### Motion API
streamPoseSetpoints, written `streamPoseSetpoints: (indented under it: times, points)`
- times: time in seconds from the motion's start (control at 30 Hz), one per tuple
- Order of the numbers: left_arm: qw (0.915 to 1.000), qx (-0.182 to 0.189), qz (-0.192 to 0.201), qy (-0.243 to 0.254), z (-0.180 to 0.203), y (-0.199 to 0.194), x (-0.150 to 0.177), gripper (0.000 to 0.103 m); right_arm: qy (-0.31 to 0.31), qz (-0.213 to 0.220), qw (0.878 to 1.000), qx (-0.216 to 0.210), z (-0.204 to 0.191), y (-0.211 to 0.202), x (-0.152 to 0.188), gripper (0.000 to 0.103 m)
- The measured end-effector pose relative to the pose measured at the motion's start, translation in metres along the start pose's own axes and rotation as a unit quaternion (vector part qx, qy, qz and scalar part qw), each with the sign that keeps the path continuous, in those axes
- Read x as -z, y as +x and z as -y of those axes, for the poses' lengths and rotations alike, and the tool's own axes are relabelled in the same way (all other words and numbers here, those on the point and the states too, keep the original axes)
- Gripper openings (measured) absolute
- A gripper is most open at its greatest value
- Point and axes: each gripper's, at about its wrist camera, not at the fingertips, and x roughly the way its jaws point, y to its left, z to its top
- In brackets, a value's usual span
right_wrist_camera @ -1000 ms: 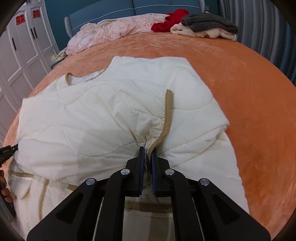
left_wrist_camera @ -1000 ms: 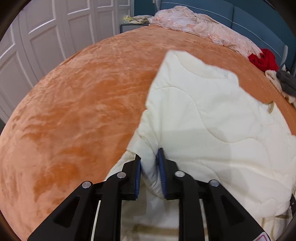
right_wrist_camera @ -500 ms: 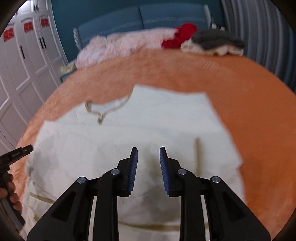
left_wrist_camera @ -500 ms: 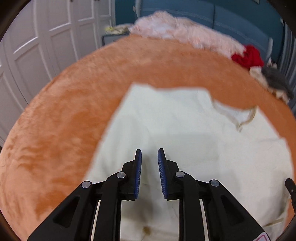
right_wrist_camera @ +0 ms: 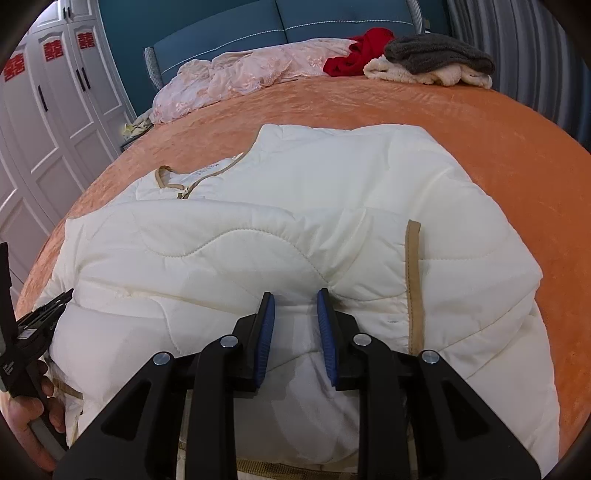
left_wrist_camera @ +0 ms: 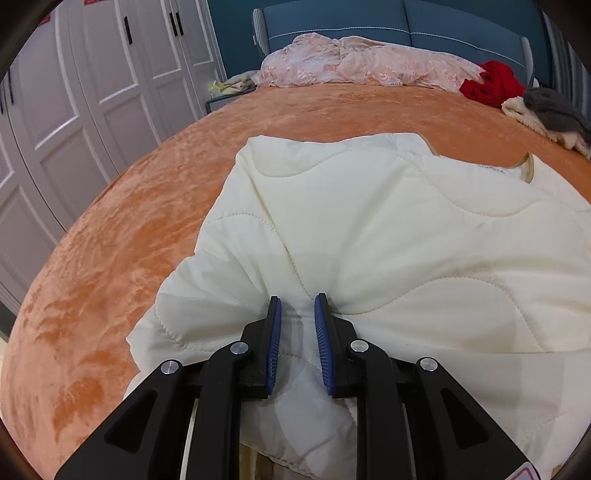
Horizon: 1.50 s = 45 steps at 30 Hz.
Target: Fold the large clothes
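Both sleeves of cream quilted jacket now released, folded inward.

Both views were bright, evenly lit and sharp, with soft shadows, strong fisheye bending and dark corners.

1. Jacket: cream, quilted in wavy stitch lines, with tan trim along its edge and collar
2. Bed: orange plush cover
3. Headboard: blue with pale piping
4. Quilt: pale pink, flowered
5. Garment: red
6. Towel: dark grey, on a cream one
7. Wardrobe: white, black handles, red paper emblems
8. Gripper: black with blue pads
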Motion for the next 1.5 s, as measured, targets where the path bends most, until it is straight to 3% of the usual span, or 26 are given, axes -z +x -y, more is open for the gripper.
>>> streamPoseSetpoints:
  times: [0.4, 0.5, 0.6, 0.8, 0.93, 1.03, 1.23, 1.33, 1.43, 1.5]
  points:
    - [0.9999, -0.010, -0.004, 0.005, 0.003, -0.004, -0.004, 0.021, 0.001, -0.001, 1.000, 0.004, -0.001, -0.004, -0.003, 0.023]
    - [0.9994, 0.015, -0.021, -0.023, -0.010, -0.010, -0.010, 0.028, -0.001, -0.013, 1.000, 0.004, -0.003, -0.009, -0.010, 0.026]
    - [0.9969, 0.049, -0.035, -0.050, -0.026, -0.024, -0.018, 0.028, -0.018, -0.019, 1.000, 0.009, -0.010, -0.022, -0.020, 0.032]
    - [0.9949, 0.081, -0.023, -0.054, -0.035, -0.042, -0.065, 0.028, -0.028, 0.002, 0.999, -0.039, -0.039, -0.034, -0.060, 0.033]
    - [0.9939, 0.087, -0.036, -0.056, -0.032, -0.013, -0.114, 0.028, -0.051, -0.017, 0.995, -0.083, -0.085, -0.001, -0.099, 0.033]
    - [0.9912, 0.089, -0.074, -0.064, -0.031, 0.032, -0.139, 0.028, -0.059, -0.041, 0.990, -0.121, -0.127, 0.044, -0.133, 0.033]
    - [0.9872, 0.085, -0.115, -0.072, -0.033, 0.101, -0.139, 0.028, -0.060, -0.083, 0.989, -0.106, -0.168, 0.126, -0.168, 0.037]
    - [0.9896, 0.080, -0.101, -0.064, -0.031, 0.114, -0.132, 0.029, -0.061, -0.106, 0.986, -0.112, -0.183, 0.162, -0.169, 0.051]
    - [0.9931, 0.075, -0.069, -0.059, -0.028, 0.115, -0.124, 0.032, -0.077, -0.153, 0.978, -0.117, -0.193, 0.192, -0.155, 0.051]
    - [0.9943, 0.074, -0.052, -0.058, -0.027, 0.115, -0.120, 0.033, -0.109, -0.134, 0.979, -0.109, -0.201, 0.193, -0.146, 0.047]
